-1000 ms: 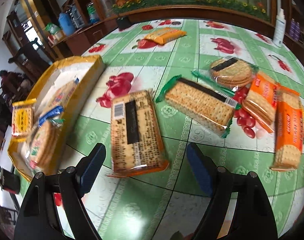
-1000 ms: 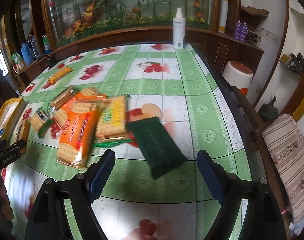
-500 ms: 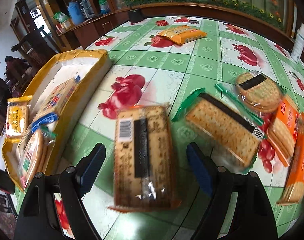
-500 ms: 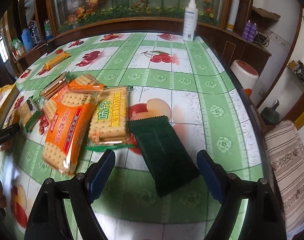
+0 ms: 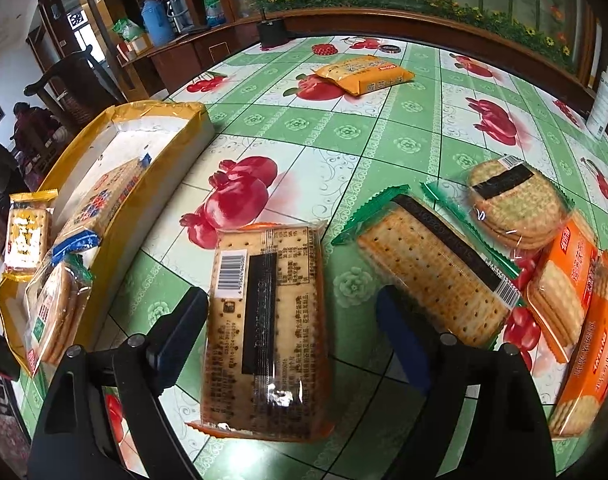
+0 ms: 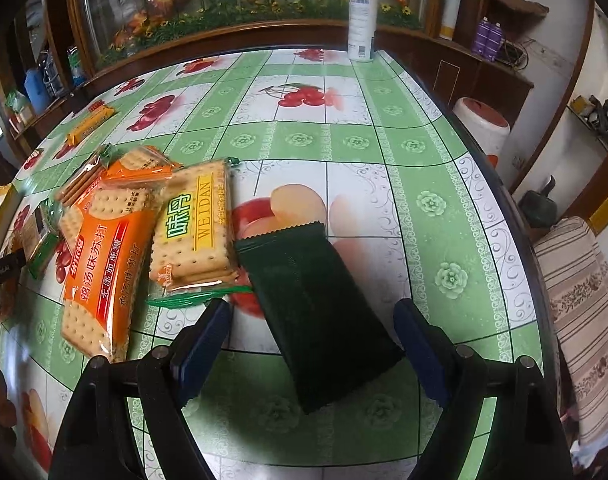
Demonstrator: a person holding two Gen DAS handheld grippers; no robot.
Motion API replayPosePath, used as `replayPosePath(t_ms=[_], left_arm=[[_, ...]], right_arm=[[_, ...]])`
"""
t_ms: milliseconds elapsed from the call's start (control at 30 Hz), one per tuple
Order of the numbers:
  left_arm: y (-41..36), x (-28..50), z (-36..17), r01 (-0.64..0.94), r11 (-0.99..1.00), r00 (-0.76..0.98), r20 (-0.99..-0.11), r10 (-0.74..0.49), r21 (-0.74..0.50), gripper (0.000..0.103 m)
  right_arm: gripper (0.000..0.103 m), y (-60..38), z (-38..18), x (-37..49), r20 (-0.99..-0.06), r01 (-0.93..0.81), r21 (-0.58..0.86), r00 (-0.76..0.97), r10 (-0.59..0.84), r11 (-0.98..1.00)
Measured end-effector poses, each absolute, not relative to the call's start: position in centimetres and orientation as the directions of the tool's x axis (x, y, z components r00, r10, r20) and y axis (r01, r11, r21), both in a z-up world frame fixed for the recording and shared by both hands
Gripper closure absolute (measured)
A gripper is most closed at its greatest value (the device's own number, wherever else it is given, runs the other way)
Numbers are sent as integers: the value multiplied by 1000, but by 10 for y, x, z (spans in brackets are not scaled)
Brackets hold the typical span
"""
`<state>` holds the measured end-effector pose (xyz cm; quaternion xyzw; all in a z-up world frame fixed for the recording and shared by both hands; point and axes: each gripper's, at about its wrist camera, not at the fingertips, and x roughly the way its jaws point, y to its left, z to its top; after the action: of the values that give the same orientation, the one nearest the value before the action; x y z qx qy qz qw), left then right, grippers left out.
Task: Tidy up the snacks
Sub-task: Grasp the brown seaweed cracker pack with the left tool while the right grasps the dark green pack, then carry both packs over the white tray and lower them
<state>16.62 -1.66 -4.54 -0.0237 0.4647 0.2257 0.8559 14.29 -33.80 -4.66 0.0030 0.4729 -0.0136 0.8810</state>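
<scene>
Here the left claw (image 5: 291, 332) stands released astride a barcode-up cracker packet (image 5: 265, 332) on the table (image 5: 384, 136), beside the yellow tray (image 5: 175, 160). The right claw (image 6: 312, 346), jaws just narrowing, stands released around a dark green packet (image 6: 316, 312) nearer the table's right edge.

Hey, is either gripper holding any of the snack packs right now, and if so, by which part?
Nothing is held. The left gripper straddles the barcode cracker pack; the right gripper straddles the dark green pack. Both are open.

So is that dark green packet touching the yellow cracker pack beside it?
Touching. In the right wrist view, the dark green packet's upper left corner meets the yellow cracker pack's right edge, with no tablecloth showing between them.
</scene>
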Motion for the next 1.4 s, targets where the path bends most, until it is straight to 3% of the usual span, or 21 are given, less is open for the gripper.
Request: replayPosePath(t_ms=[33,100,167,400,533,700,733,800,833,867,1067,1400], left_arm=[[-16,167,-46,-405,899,471,-804,364,170,16],[-11,165,-46,-407,896,471,-800,371,176,16],[-5,164,-46,-421,893,464,-807,365,161,16],[-2,165,-47,-448,888,436,-844,313,98,15],[-9,170,-50,-432,891,444,-827,344,139,0],[-5,168,-50,-386,915,481,-821,307,116,0],[-7,168,-49,-369,921,487,-817,309,128,3],[-10,164,-46,-329,936,508,-812,287,125,19],[-11,161,-44,-313,941,517,-809,279,125,38],[-11,160,-43,-293,949,525,-809,265,120,50],[-6,147,-42,-210,973,548,-813,195,92,51],[-5,110,-35,-143,983,602,-777,181,119,51]], right_arm=[[23,-337,-46,142,-833,26,-7,553,-20,1000],[43,-335,-43,138,-833,29,-5,553,-20,1000],[52,-334,-42,134,-835,33,-3,550,-20,999],[53,-331,-42,125,-833,45,3,553,-23,999],[55,-332,-41,123,-831,56,19,556,-16,998],[57,-331,-39,113,-825,63,45,566,1,997],[57,-331,-39,112,-823,66,53,568,6,996],[57,-331,-37,108,-818,68,67,575,16,995],[57,-330,-36,106,-816,67,69,578,18,995],[57,-329,-35,105,-814,65,71,581,20,995],[57,-320,-25,92,-793,51,98,607,47,994],[57,-296,-5,64,-739,-16,155,662,126,988]])
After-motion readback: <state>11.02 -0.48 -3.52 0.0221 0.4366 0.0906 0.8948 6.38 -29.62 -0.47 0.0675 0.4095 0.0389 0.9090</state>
